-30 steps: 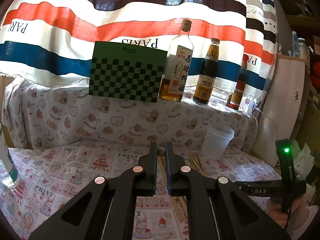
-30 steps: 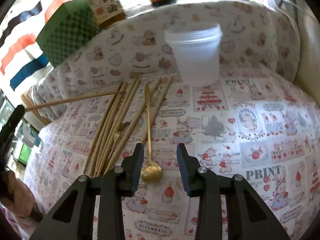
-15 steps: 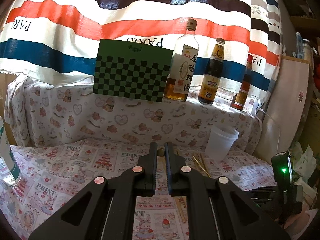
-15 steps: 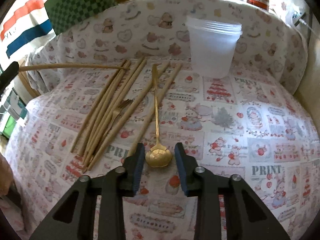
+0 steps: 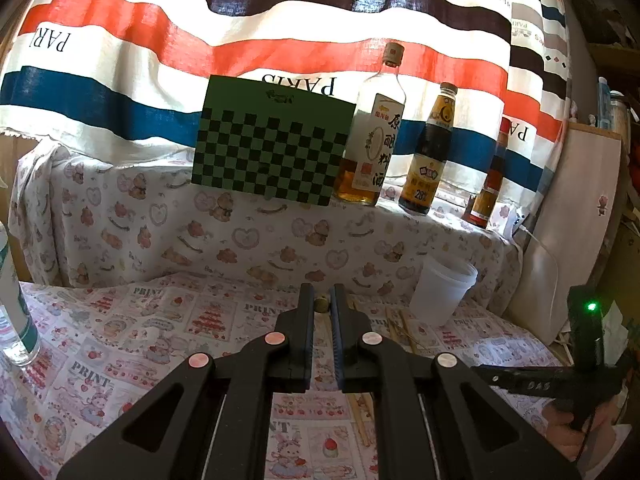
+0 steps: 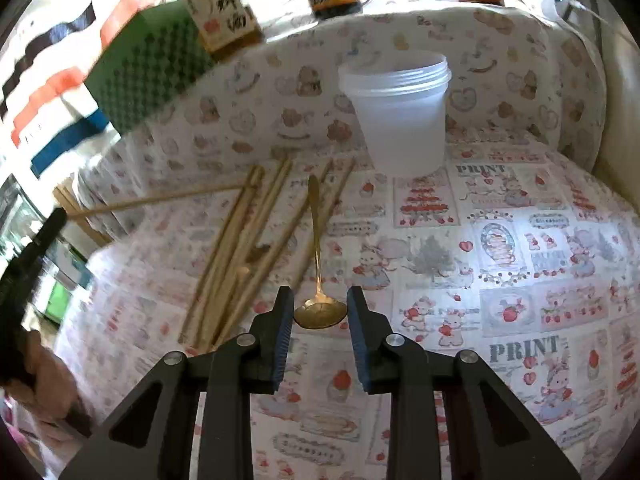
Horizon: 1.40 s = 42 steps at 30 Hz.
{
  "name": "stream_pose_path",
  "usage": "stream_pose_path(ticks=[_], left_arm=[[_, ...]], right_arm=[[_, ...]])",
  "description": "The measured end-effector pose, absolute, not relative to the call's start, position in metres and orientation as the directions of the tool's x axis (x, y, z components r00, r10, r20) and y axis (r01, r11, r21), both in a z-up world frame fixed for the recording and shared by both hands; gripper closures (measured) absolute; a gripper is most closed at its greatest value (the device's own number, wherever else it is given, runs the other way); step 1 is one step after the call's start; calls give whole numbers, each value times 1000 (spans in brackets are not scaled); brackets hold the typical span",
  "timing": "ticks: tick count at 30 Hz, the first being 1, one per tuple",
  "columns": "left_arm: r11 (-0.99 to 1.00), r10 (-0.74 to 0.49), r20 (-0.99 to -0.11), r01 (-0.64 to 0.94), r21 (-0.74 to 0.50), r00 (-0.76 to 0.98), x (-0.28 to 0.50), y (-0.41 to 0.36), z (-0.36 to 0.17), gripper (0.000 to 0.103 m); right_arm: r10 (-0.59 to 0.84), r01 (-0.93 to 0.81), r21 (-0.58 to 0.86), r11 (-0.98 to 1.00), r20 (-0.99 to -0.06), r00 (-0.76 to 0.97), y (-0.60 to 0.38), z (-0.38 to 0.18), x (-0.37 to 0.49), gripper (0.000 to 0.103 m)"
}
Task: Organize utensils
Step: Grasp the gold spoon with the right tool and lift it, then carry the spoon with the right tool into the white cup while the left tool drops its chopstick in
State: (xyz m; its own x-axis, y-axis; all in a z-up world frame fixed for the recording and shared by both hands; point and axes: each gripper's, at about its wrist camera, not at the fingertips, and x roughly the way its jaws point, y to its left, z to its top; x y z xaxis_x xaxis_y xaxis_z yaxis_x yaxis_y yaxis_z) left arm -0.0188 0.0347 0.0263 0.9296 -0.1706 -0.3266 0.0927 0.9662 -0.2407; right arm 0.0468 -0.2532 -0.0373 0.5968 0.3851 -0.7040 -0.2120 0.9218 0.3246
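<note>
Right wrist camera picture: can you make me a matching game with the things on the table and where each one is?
Things:
1. gold metal spoon
2. white plastic cup
3. pale wooden chopsticks
4. green checkered board

Places:
A. standing upright at the back of the printed cloth
B. lying in a loose bundle left of the spoon
C. leaning up on the shelf beside the bottles
D. bowl lying between the right gripper's jaws, handle pointing toward the cup

Pairs: 1-D, 2-A, 3-B, 4-C
</note>
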Motion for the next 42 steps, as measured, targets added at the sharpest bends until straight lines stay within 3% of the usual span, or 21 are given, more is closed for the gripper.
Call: stream_pose_path(ticks=[3, 8, 13, 21, 28, 39, 42], left_arm=[[965, -170, -319, 93, -243, 933, -20, 36, 28, 96], [965, -169, -311, 92, -247, 935, -22, 38, 30, 96], [964, -175, -299, 102, -246, 938, -24, 37, 32, 96], [980, -154, -266, 113, -162, 952, -32, 18, 45, 97], [995, -79, -285, 59, -81, 955, -12, -13, 79, 97], [990, -137, -183, 127, -62, 974, 9, -57, 157, 97], [979, -181, -175, 160, -129, 968, 26, -64, 174, 97]], right_arm=[[395, -217, 338, 916, -664, 635, -258, -27, 43, 74], [302, -211, 221, 952, -567, 766, -257, -4, 26, 74], [350, -245, 266, 932, -493, 797, -266, 10, 16, 74], [316, -246, 213, 946, -425, 848, -268, 30, -7, 74], [310, -233, 230, 945, -401, 862, -274, 57, -1, 74], [315, -257, 223, 940, -282, 906, -280, 132, 15, 75], [314, -257, 238, 937, -251, 916, -284, 150, 35, 75]])
